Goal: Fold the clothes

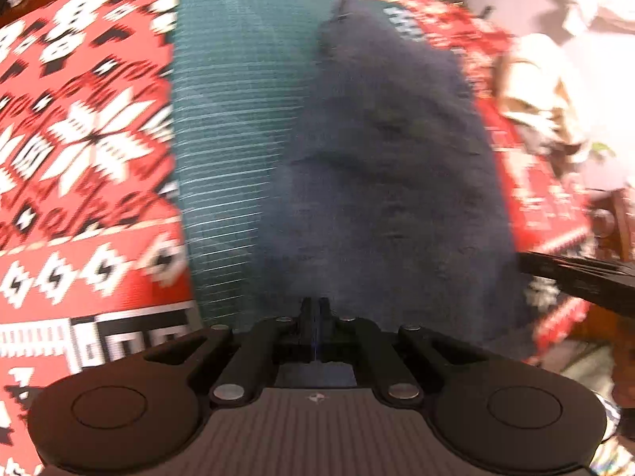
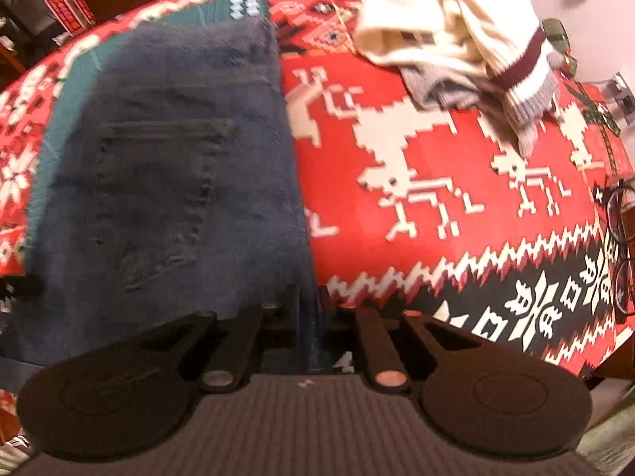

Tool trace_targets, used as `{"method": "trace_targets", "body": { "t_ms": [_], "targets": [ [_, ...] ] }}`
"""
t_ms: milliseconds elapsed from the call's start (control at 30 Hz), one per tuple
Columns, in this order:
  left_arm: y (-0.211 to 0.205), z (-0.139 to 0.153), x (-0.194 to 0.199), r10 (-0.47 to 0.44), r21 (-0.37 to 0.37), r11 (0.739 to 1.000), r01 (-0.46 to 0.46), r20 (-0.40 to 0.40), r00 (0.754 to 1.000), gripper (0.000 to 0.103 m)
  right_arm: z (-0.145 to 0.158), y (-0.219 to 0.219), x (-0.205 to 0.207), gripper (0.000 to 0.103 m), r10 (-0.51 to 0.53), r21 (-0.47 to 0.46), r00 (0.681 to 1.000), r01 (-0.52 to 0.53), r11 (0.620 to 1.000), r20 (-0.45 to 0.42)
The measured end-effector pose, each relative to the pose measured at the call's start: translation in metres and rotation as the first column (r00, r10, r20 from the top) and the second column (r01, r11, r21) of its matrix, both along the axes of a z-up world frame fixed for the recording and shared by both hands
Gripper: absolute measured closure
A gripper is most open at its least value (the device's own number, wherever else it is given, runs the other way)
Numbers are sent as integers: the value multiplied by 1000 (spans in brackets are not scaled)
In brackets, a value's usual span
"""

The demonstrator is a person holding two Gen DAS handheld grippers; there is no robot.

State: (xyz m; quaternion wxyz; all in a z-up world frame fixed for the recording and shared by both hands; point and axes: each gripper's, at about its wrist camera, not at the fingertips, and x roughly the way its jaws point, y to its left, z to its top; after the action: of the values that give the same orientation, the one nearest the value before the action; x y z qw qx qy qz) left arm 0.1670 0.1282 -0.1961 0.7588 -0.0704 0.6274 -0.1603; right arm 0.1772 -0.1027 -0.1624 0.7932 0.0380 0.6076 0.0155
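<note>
A red patterned cloth (image 2: 436, 91) covers the counter, where dark blue denim jeans (image 2: 178, 166) lie folded. The left gripper (image 1: 316, 317) pinches their near edge; the right gripper (image 2: 313, 313), barely parted, straddles the near right corner, probably to carry the fold.

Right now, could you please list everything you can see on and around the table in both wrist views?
Jeans: one, dark blue, folded, lying on the teal garment.
Teal garment: one, teal with thin pale stripes, under the jeans.
Tablecloth: one, red with white reindeer and snowflakes, covering the table.
Sweater: one, cream with maroon and grey bands, heaped at the far side.
Glasses: one pair, dark-framed, at the right edge.
Left gripper: black, shut on the jeans' near edge.
Right gripper: black, jeans' edge between its fingers.
</note>
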Motion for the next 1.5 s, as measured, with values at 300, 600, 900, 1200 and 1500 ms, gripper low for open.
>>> {"method": "trace_targets", "body": {
  "t_ms": [300, 600, 900, 1200, 1500],
  "targets": [
    [-52, -20, 7, -85, -77, 994, 83, -18, 996, 103, 1, 56, 14, 94, 113, 78, 993, -116, 990, 38],
    [-40, -30, -6, -79, -107, 992, 72, -61, 995, 102, -13, 57, -12, 96, 167, 68, 986, -167, 984, 6],
    [-25, -28, -33, -127, -37, 992, 124, -98, 987, 102, -14, 36, -36, 96, 196, 27, 979, -195, 980, -54],
    [7, -11, -8, -6, 24, 1000, 6, -27, 1000, 103, 8, 25, -22, 93, 167, 10, 986, -167, 986, 2],
    [37, -19, -6, 60, 65, 996, -57, -36, 998, 102, -10, 31, -7, 93, 141, 8, 990, -141, 990, 10]
  ]
}}
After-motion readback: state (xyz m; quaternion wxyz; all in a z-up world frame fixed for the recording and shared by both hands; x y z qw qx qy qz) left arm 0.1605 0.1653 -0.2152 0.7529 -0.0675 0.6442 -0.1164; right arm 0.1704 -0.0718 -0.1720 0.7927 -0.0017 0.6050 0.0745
